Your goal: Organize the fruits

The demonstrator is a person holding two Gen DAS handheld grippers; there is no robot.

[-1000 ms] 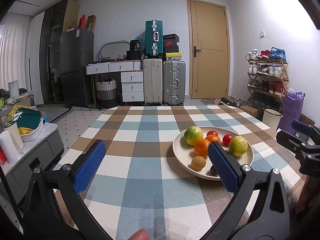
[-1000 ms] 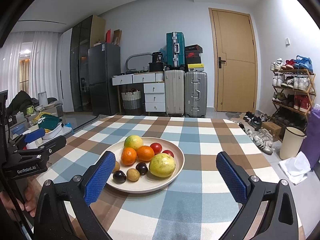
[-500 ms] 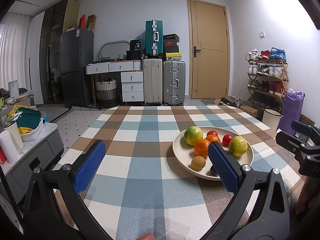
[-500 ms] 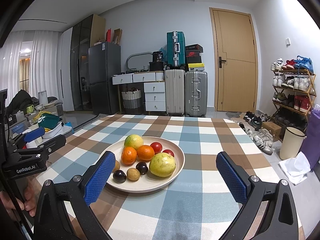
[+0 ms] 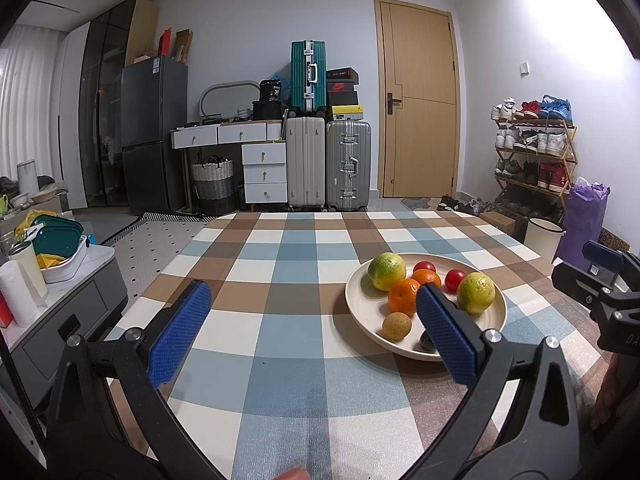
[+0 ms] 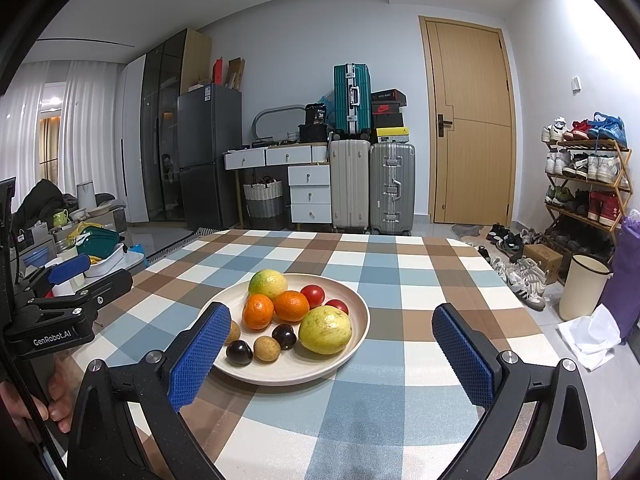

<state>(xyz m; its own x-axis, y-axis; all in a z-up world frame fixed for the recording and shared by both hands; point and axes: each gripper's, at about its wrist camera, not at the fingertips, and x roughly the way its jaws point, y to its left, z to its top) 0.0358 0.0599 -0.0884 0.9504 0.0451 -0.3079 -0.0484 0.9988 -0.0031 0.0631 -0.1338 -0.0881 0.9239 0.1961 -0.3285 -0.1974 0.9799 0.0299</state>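
All fruits (image 6: 297, 314) gathered on plate (image 6: 358, 334), ahead-left of right gripper (image 6: 330, 346). Both grippers wide, empty; left gripper (image 5: 314, 330) likewise. Fits sorted or awaiting sorting.

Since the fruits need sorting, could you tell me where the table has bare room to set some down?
The checked cloth left of the plate is bare out to the table edge, and so is the far strip toward the suitcases. Right of the plate is bare too. The plate itself is crowded.
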